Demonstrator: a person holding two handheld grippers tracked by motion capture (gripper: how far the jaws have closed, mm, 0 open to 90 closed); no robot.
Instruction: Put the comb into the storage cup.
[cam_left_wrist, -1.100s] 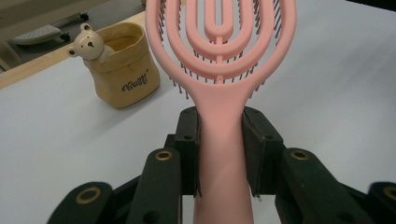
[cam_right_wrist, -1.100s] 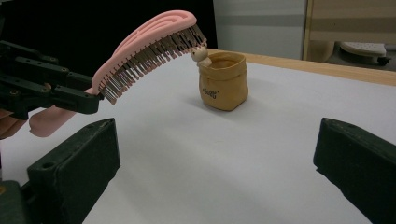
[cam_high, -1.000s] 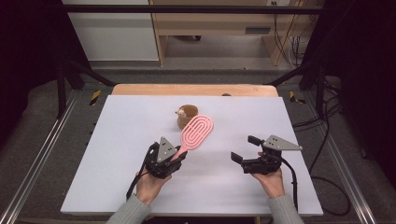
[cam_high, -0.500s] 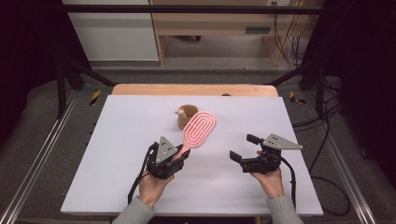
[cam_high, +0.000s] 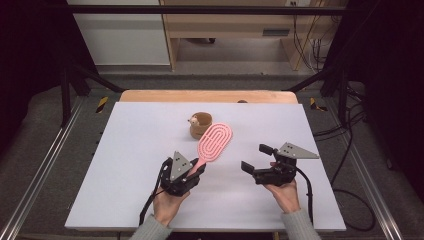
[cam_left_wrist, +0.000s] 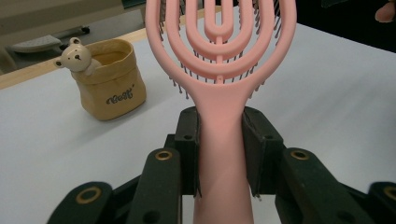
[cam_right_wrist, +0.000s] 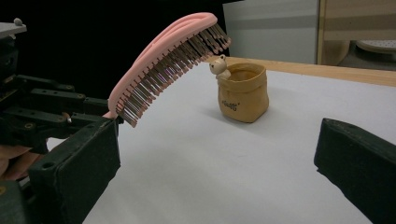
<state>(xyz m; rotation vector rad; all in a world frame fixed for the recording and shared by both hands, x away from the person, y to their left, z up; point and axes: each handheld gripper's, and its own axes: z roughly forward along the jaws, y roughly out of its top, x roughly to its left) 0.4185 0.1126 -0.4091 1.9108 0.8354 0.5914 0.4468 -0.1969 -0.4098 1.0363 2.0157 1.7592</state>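
Left gripper view: left tool pinches the pink hairbrush by its handle; right tool spread, empty.

It looks like a lab: a white surface inside a metal frame, with cables behind.
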